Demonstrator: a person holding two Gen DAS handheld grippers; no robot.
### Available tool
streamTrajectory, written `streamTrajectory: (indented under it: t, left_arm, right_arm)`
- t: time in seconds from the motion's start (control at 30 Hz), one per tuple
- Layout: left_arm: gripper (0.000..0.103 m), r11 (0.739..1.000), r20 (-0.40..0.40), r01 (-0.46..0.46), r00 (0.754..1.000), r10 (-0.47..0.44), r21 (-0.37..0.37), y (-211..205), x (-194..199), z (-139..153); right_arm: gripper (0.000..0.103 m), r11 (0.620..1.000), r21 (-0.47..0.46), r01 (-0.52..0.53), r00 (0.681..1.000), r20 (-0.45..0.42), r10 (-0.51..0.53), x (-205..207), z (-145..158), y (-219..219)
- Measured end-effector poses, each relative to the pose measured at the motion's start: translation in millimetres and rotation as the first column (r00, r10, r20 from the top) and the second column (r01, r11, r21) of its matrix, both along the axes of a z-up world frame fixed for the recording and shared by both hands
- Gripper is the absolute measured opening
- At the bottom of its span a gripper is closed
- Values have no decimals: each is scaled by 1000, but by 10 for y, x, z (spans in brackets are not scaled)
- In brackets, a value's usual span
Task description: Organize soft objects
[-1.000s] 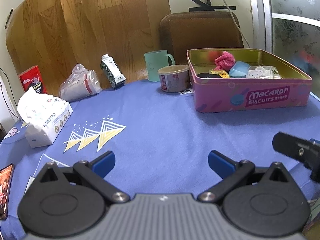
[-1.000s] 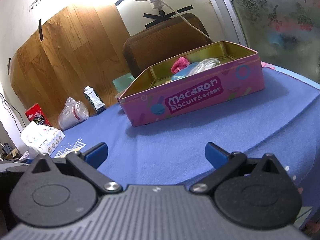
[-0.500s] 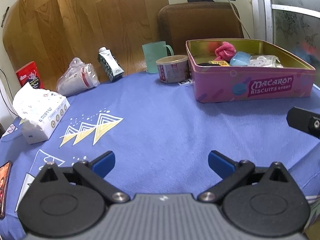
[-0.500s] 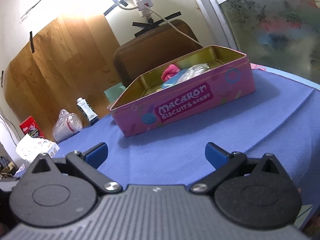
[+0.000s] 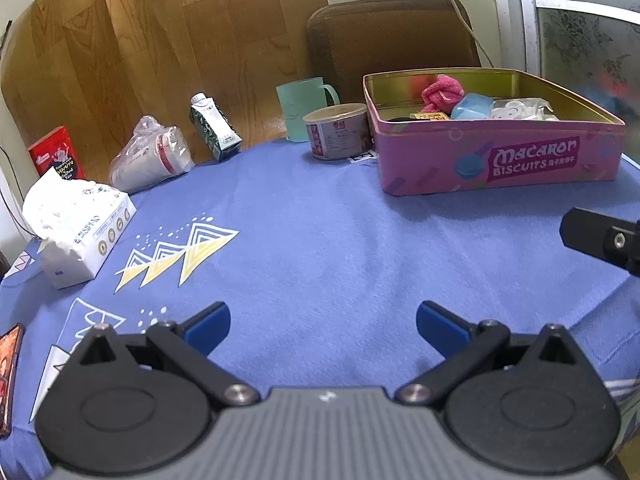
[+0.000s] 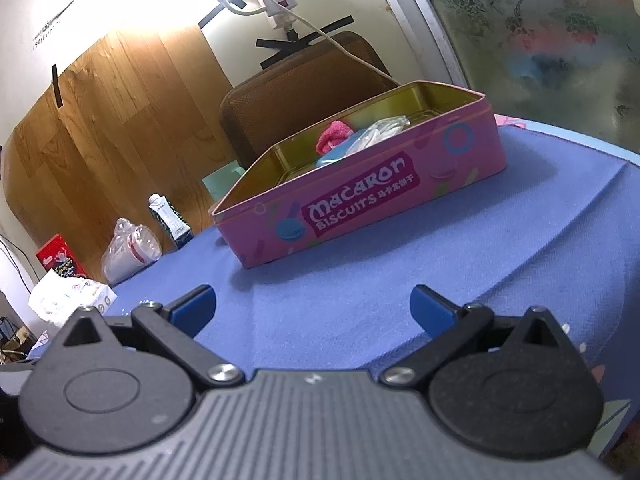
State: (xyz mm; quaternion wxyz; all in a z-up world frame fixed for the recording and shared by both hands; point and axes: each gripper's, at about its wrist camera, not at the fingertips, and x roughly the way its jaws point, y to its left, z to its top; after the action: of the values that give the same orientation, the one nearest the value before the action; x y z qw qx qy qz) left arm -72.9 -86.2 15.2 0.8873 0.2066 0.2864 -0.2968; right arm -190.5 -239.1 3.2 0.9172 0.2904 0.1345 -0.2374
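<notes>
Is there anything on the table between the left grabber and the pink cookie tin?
Nothing: in the left wrist view only bare blue tablecloth lies between the open left hand-held gripper and the pink tin.

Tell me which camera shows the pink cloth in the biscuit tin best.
The left wrist view: it looks down into the tin, so the pink cloth shows nearly whole. The right wrist view sees only its top above the tin's wall.

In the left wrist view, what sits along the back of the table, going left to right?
Red box → tissue box → bagged cups → milk carton → green mug → round tub → pink macaron tin, holding a pink cloth and other small items.
</notes>
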Motion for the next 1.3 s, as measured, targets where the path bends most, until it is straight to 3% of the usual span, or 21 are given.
streamTrajectory:
  t: [0.37,0.63,1.3]
  left_arm:
    - [103,1000,-39,12,999,-12,12,7,16,-19]
    - [103,1000,-64,1,998,-2,-18,-51,86,-2]
    - [103,1000,-73,20,997,-20,10,-75,65,-34]
  right_arm:
    - [103,1000,0,1,1000,2,-1,46,-21,1]
    - [103,997,-79,26,1000,-2,-26,40,1,13]
    - [103,997,-67,36,999,1,-36,96,-20,10]
